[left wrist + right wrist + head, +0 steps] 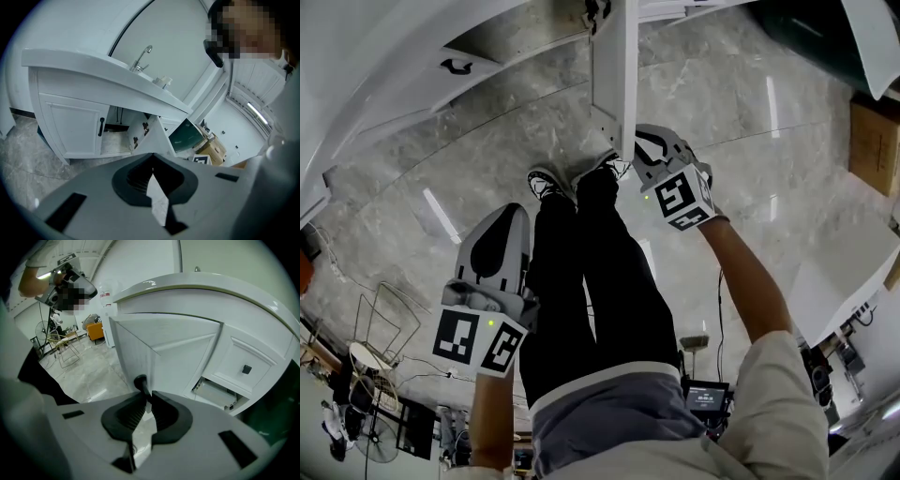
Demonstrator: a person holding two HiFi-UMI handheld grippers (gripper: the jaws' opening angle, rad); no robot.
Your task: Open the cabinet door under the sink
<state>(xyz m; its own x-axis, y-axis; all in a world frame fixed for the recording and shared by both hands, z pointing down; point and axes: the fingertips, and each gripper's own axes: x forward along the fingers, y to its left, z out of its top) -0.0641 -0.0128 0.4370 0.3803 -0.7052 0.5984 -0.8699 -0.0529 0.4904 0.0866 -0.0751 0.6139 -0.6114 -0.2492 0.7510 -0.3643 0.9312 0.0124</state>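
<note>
Our right gripper (146, 399) pinches the black handle (140, 382) of the open cabinet door (133, 350), left gripper (152, 173) closed and empty; pull off its arc and we could slip off.

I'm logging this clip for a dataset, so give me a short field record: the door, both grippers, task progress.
door: open, standing out from the cabinet
handle: black, on the door's edge
right gripper: jaws closed on the handle
left gripper: jaws together, nothing between them, away from the cabinet
second door: closed
progress: door open, handle not yet released
</note>
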